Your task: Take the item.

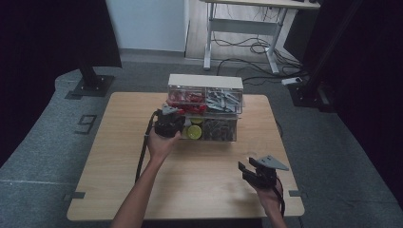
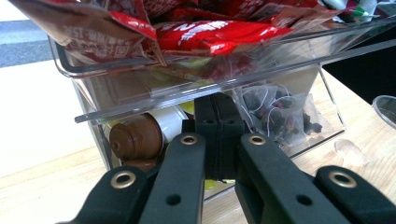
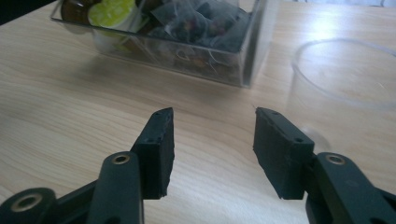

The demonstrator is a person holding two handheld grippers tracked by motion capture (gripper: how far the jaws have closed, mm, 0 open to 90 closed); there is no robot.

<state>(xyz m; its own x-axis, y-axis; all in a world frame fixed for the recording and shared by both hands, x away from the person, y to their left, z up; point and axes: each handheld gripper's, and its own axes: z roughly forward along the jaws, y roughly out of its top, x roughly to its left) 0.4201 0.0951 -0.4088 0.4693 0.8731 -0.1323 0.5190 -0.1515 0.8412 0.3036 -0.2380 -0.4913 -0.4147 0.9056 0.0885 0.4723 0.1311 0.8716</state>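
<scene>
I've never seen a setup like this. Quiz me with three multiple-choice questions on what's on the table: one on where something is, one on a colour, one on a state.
1. Where is the left gripper?
A. at the front of the clear organizer
B. at the table's near right corner
C. on the floor

2. What colour are the snack packets in the upper tray?
A. blue
B. red
C. white

3. How do the right gripper's jaws stand?
A. clamped on a cup
B. pressed together
C. apart, nothing between them

Answers:
1. A: the high view puts it against the organizer's lower drawer, and the left gripper view looks straight into that drawer.
2. B: the left gripper view shows red wrappers overhead.
3. C: the right gripper view shows bare wood between the pads.
</scene>
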